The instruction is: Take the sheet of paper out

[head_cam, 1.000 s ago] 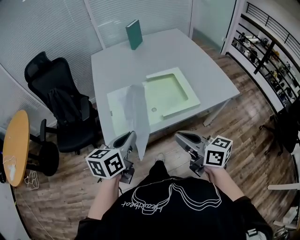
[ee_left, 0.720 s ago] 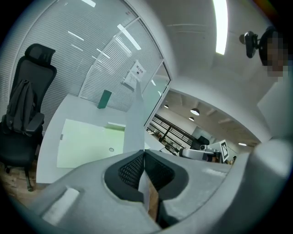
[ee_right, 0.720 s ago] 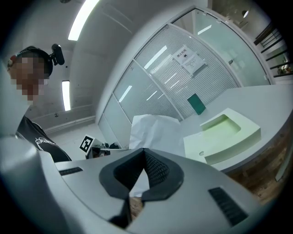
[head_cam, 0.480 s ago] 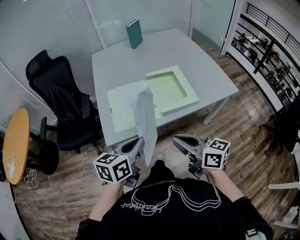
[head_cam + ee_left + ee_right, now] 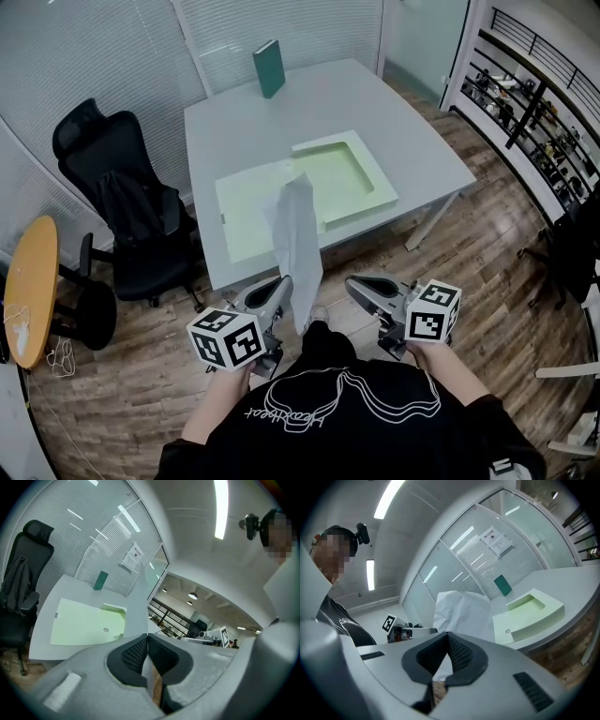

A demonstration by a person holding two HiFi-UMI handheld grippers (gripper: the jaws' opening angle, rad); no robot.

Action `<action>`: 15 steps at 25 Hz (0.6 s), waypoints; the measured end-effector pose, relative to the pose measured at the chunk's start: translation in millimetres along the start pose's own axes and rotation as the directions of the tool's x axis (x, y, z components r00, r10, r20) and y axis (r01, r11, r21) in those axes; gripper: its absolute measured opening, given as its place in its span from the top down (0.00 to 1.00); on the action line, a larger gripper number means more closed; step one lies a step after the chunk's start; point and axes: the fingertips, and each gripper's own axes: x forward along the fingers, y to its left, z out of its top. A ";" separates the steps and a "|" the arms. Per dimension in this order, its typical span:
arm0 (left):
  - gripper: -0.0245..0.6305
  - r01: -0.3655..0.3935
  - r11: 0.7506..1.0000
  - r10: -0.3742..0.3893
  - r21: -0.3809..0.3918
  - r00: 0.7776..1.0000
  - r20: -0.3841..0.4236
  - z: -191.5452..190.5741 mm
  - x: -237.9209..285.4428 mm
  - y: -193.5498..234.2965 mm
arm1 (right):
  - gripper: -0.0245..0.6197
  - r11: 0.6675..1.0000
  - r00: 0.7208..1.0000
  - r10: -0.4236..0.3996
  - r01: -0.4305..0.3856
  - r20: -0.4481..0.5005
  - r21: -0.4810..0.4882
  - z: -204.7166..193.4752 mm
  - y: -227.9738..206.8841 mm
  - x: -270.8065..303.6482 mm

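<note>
My left gripper (image 5: 283,284) is shut on the bottom edge of a white sheet of paper (image 5: 298,234). The sheet stands up from the jaws, off the table, in front of its near edge. In the left gripper view the pads (image 5: 136,653) pinch the paper (image 5: 139,609), which is seen almost edge-on. A pale green open folder (image 5: 347,178) lies on the white table (image 5: 412,141) behind it. My right gripper (image 5: 354,283) is held beside the left one, shut with nothing in it. The sheet (image 5: 461,611) shows ahead of my right gripper (image 5: 447,637).
A dark green book (image 5: 268,67) stands upright at the table's far edge. A black office chair (image 5: 122,206) and a round wooden table (image 5: 28,291) are at the left. Shelves (image 5: 534,103) line the right wall. The person stands on wooden floor (image 5: 487,244).
The left gripper has drawn the sheet to the right and toward the person, off the folder. The paper now stands more upright. The right gripper has shifted slightly.
</note>
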 end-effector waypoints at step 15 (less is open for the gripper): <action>0.94 0.022 1.000 -0.022 0.007 1.000 -0.006 4.4 2.0 -12.0 | 0.95 1.000 1.000 -0.011 0.011 0.007 -0.005 -0.9 3.4 -8.1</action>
